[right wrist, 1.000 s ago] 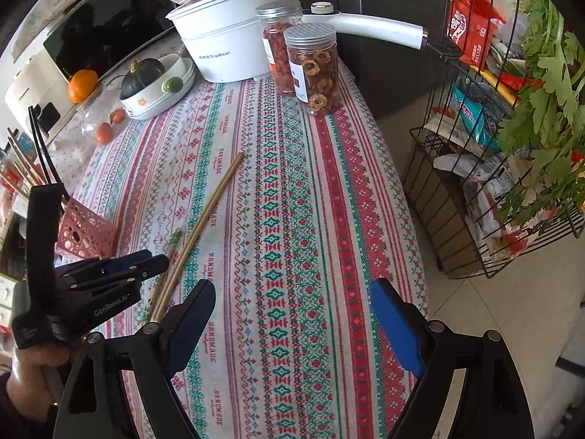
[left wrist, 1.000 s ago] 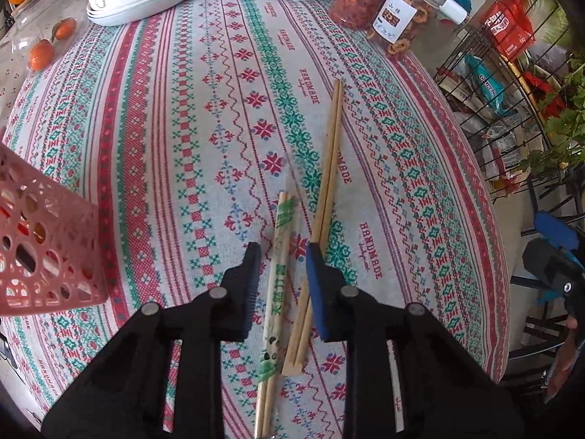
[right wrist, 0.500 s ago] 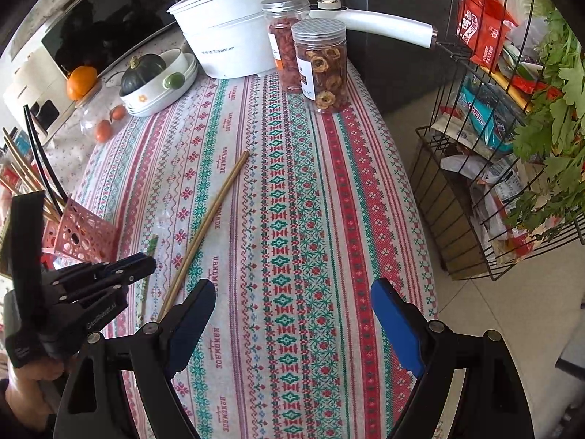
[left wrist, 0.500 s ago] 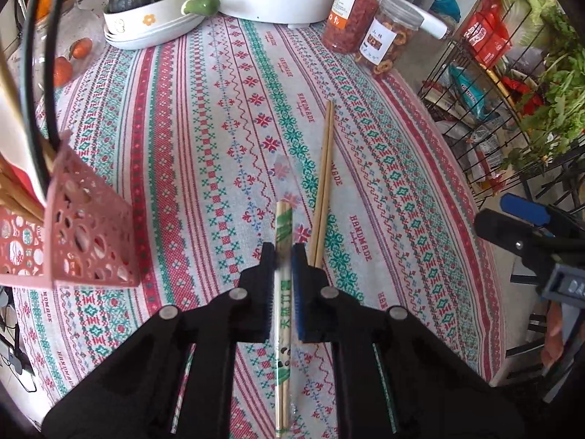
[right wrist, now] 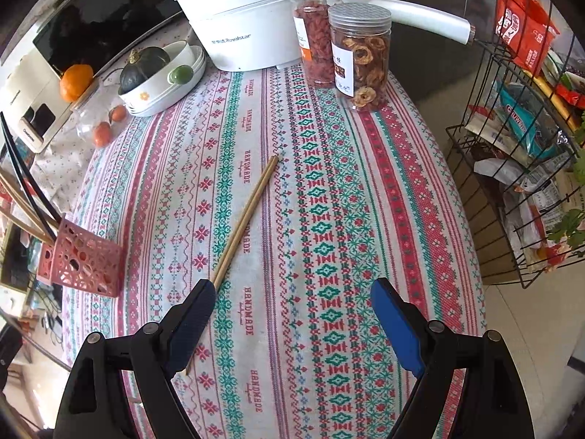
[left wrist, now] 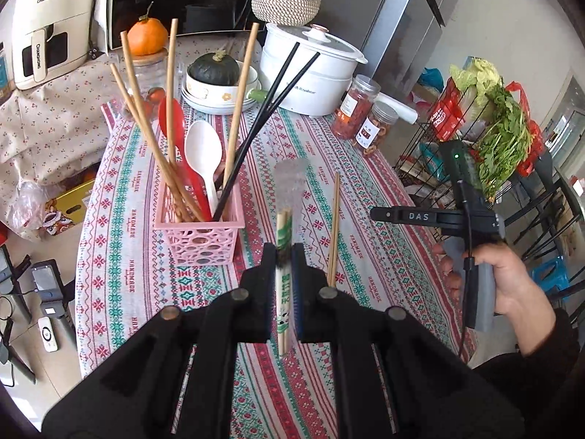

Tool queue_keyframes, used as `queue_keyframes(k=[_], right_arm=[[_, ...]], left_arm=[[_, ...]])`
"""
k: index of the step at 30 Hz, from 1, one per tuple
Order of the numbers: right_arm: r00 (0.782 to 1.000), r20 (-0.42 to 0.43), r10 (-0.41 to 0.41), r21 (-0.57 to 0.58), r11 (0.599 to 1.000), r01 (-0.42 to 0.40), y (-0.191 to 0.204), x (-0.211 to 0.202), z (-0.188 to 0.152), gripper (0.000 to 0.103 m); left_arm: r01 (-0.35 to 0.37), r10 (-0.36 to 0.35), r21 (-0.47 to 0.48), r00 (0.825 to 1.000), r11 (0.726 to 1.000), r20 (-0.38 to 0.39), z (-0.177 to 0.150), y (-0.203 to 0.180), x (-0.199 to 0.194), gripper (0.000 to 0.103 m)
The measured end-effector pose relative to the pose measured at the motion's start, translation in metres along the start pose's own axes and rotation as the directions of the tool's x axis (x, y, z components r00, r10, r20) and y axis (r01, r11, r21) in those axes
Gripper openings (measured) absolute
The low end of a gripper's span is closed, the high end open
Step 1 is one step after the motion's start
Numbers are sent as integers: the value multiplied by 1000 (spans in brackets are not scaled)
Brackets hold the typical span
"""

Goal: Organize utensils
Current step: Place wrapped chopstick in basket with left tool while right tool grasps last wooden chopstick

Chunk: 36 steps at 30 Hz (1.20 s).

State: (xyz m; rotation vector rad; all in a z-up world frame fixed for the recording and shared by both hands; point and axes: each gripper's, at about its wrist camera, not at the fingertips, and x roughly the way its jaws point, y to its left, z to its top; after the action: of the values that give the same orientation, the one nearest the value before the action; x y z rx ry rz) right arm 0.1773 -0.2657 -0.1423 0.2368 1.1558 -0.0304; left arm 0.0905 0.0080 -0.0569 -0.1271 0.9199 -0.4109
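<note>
My left gripper [left wrist: 284, 256] is shut on a pair of wrapped disposable chopsticks [left wrist: 284, 230] in a clear sleeve with green print, held up above the table. A pink perforated utensil basket [left wrist: 199, 234] stands just left of them, holding wooden chopsticks, black chopsticks, a red spoon and a white spoon [left wrist: 203, 157]. A bare wooden chopstick pair [right wrist: 245, 216] lies on the patterned tablecloth; it also shows in the left wrist view [left wrist: 333, 226]. My right gripper [right wrist: 292, 325] is open and empty above the table's near side, its left finger over the bare pair's near end. The basket [right wrist: 82, 259] shows at far left there.
A white electric pot [right wrist: 237, 25], two jars [right wrist: 360, 55] and a bowl stack with a squash [right wrist: 161, 73] stand at the table's far end. A wire rack [right wrist: 512, 153] with groceries stands right of the table. The right gripper body [left wrist: 460, 216] hangs at the table's right edge.
My left gripper closed on the wrapped chopsticks, lifted them off the cloth and tilted up toward the basket. The right gripper moved a little forward over the table, staying open.
</note>
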Motion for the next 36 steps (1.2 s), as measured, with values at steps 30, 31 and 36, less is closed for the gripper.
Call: queue_keyframes(k=[30, 31, 36], right_arm=[[999, 35, 3, -134, 991, 2, 42, 35, 6, 9], [998, 57, 24, -125, 992, -17, 40, 25, 4, 9], [969, 224, 101, -156, 986, -66, 43, -36, -10, 9]], left_arm=[[-11, 18, -73, 995, 997, 96, -5, 48, -44, 5], [-10, 18, -72, 994, 997, 107, -5, 48, -47, 5], [-15, 25, -52, 979, 999, 202, -3, 46, -72, 6]])
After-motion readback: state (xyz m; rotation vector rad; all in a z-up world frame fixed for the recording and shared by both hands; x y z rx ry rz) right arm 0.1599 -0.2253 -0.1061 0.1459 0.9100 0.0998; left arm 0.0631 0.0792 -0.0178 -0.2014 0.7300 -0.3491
